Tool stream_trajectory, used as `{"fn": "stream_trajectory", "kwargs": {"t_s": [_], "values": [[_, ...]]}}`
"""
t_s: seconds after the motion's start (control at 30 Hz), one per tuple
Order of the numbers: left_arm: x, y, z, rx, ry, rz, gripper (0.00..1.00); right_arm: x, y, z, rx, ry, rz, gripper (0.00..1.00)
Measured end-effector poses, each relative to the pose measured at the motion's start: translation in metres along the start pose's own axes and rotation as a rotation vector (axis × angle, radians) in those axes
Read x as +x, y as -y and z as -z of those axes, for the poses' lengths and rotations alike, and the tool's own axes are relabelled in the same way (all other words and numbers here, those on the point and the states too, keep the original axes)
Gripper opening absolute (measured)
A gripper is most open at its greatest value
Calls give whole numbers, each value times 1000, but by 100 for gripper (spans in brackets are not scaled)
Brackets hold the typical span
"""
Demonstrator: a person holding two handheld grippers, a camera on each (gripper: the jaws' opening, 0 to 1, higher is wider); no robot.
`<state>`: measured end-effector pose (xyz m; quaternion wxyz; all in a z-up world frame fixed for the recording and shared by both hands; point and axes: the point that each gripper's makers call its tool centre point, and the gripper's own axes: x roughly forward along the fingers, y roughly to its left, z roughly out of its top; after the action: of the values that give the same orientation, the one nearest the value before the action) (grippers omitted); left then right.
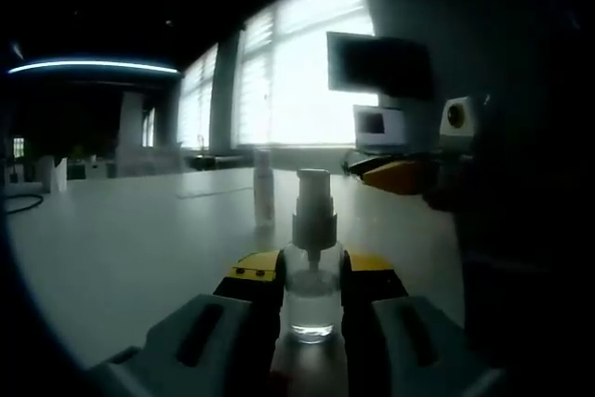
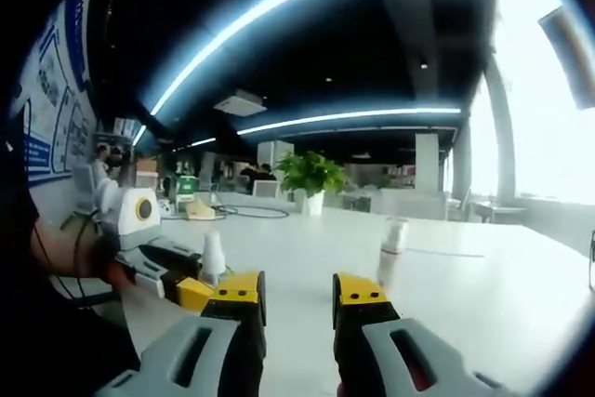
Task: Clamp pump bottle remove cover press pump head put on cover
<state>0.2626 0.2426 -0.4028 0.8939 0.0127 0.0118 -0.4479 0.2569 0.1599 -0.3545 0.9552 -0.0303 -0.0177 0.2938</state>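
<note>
Pump bottle (image 1: 311,276) stood clamped between the left tool's (image 1: 311,309) jaws on the table (image 1: 130,248), its pump head bare. The right tool (image 2: 299,309) hung open and empty, well back from the bottle; the clear cover (image 1: 264,188) stood beyond the bottle. Pressing squarely downward on the pump head would likely keep the bottle from tipping.

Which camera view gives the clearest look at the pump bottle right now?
The left gripper view: the pump bottle stands upright, centered between the left hand-held gripper jaws, pump head uncovered. The right gripper view shows its white top at far left, small and partly hidden.
</note>
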Motion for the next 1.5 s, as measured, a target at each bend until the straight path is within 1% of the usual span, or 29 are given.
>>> {"fn": "stream_trajectory", "kwargs": {"t_s": [0.17, 0.3, 0.37, 0.43, 0.53, 0.67, 0.73, 0.9, 1.0, 1.2, 1.33, 1.43, 1.5], "values": [[2, 2, -1, 19, -6, 36, 15, 0, 0, -1, 2, 6, -1, 23], [1, -2, 0, -16, 2, 52, 15, 1, -1, -1, 3, 7, -7, 22], [1, 0, -1, -44, 4, 66, 15, 1, -3, -1, 0, 7, -16, 22], [0, 1, -1, -40, 12, 63, 15, 1, -6, -2, -4, 8, -27, 22], [-1, 1, -3, -10, 24, 50, 15, 2, -10, -2, -5, 7, -34, 22], [-3, 2, -9, -29, 53, 56, 15, 2, -13, -1, -2, 8, -39, 22], [-3, 2, -9, -17, 56, 56, 15, 2, -14, -1, -5, 9, -44, 22], [-2, 4, -9, -10, 56, 61, 15, 1, -12, -4, -3, 15, -41, 22], [-2, 3, -9, -19, 58, 64, 15, 1, -12, -3, -3, 14, -43, 22], [-2, 3, -6, -20, 55, 64, 15, 1, -16, -4, -11, 16, -67, 19], [-2, 0, -2, 0, 41, 50, 15, 2, -21, -5, -12, 10, -76, 16], [-2, 1, -2, -6, 36, 52, 15, 2, -22, -4, -11, 6, -71, 15], [-2, 1, -2, 12, 37, 56, 15, 2, -21, -4, -4, 10, -69, 14]]}}
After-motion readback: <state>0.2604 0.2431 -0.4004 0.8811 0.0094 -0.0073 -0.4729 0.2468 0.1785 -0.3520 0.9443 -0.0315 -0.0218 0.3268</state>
